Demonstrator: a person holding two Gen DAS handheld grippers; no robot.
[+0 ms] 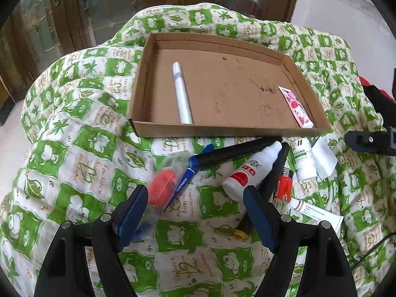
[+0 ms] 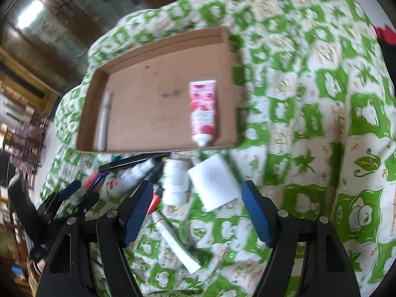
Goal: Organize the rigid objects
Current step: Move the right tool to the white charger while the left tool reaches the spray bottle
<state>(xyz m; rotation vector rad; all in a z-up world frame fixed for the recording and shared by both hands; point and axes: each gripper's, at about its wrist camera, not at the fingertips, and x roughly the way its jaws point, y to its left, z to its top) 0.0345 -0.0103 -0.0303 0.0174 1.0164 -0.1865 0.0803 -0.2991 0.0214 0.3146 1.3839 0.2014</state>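
Note:
A shallow cardboard tray [image 1: 230, 131] [image 2: 158, 148] lies on the green-and-white quilt. Inside it are a white pen [image 1: 182, 94] [image 2: 104, 121] on the left and a pink-and-white tube [image 1: 295, 106] [image 2: 203, 110] on the right. In front of the tray lies a heap: a blue pen [image 1: 184, 180], a red-capped clear item [image 1: 162, 188], a black pen [image 1: 235, 151], a white bottle with a red label [image 1: 247, 173], a small white bottle [image 1: 303, 160] [image 2: 176, 180], a red lighter [image 1: 284, 186], a white ointment tube [image 1: 316, 214] [image 2: 175, 242]. My left gripper [image 1: 195, 206] hangs open above the heap, empty. My right gripper [image 2: 196, 205] is open too, over the white card [image 2: 214, 182].
The quilt [image 1: 81, 163] bulges and falls away at the left and far sides. Wooden doors with glass stand behind. The left gripper [image 2: 69, 198] shows at the left of the right wrist view. A black device part [image 1: 371, 141] and a red-and-black thing [image 1: 373, 89] sit at the right edge.

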